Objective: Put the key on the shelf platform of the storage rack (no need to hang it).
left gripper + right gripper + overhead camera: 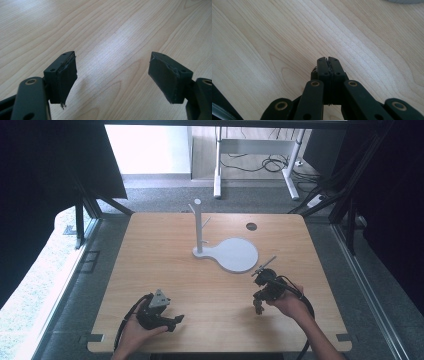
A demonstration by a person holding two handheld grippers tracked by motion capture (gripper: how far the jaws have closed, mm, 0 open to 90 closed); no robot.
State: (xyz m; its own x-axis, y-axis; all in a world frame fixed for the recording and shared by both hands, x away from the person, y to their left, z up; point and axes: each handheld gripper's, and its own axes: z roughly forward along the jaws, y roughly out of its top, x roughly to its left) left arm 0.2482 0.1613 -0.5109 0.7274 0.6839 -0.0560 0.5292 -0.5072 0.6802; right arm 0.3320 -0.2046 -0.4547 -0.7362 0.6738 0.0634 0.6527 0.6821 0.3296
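Near the table's [150, 245] front edge, well short of the white stand [225, 251], we list two hand-held tools. Left gripper [112, 75]: jaws spread wide, nothing between them, bare wood beneath. Right gripper [328, 65]: jaws clenched pad to pad, empty, nearer the stand's round base, tips toward the tabletop. Stand: upright post with pegs, behind both, untouched. Step, as we judge it: a start posture, no object engaged. The next move calls for a reach toward the stand; the wood between lies open. Cable hole [251, 226]: beyond the stand.
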